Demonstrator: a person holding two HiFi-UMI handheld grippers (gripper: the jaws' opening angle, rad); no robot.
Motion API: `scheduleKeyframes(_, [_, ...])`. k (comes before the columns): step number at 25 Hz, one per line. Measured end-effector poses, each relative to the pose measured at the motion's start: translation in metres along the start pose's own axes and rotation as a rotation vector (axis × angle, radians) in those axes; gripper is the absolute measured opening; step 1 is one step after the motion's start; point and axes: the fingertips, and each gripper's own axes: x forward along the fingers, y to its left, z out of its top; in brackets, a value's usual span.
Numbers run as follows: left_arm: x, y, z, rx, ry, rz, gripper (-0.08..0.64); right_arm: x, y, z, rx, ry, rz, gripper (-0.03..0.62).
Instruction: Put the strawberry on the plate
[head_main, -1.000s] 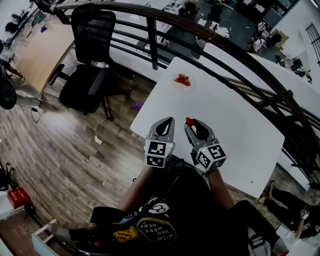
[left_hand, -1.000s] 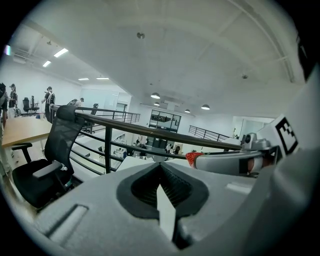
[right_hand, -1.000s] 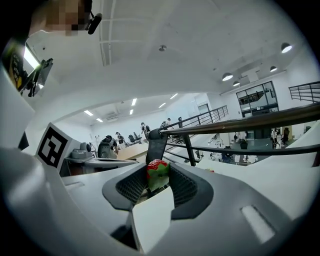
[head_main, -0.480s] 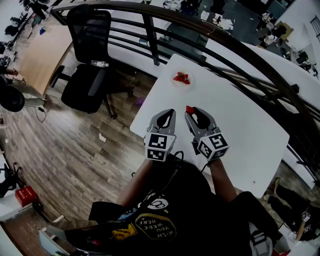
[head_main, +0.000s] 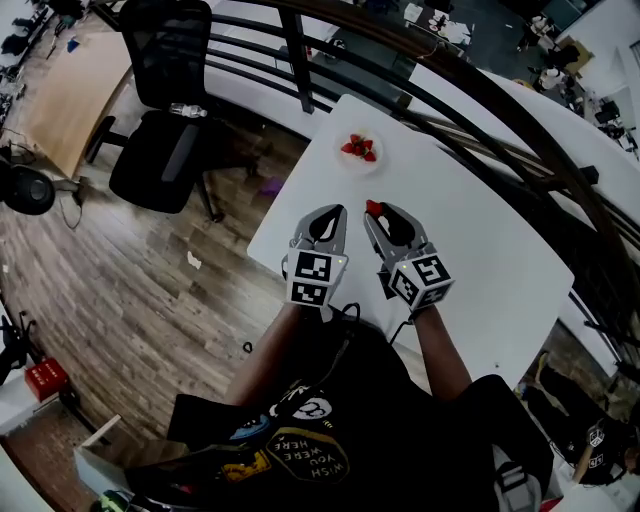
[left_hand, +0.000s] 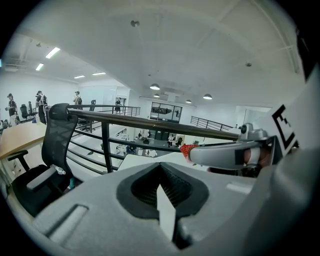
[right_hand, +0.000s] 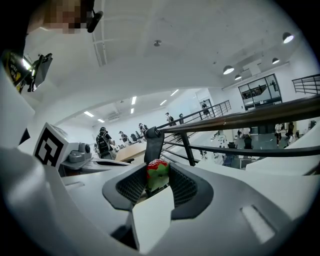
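One strawberry (right_hand: 156, 176) in transit; step in hand is the carry toward the plate (head_main: 345, 163).

- Right hand-held gripper (head_main: 385, 215): jaws part-way apart, pads pressed on either side of the berry, which sits out at the tips. Hovers above the near-middle of the white counter (head_main: 480, 260).
- Left hand-held gripper (head_main: 336, 212): just beside the right one, jaws drawn together to a point with nothing between them. No job in this step, as far as I can judge.
- Plate: small and white, near the counter's far corner, ahead of both grippers and apart from them. A few red strawberries (head_main: 358, 149) already lie on it, bunched near the centre.

Look of the berry: red at the far end, a pale green part on the side facing the right gripper's camera, probably the leafy cap. Small, and it fills only the tip end of the pads. Cannot tell whether it is real or a model.

Next move, my reading: bring the right gripper forward over the plate, lower it close to a bare patch beside the berries there, then ease the jaws apart. Dropped from height, it could roll off or knock the others.
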Motion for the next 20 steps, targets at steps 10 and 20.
scheduleKeyframes(10, [0.044,0.03,-0.007,-0.03,0.031,-0.048,0.005,0.044,-0.019,-0.005,0.006,0.017,-0.054,0.14])
scheduleKeyframes(20, [0.081,0.052,-0.009,-0.029,0.057,-0.082,0.005,0.078,-0.04,-0.017,0.006,0.065,-0.092,0.14])
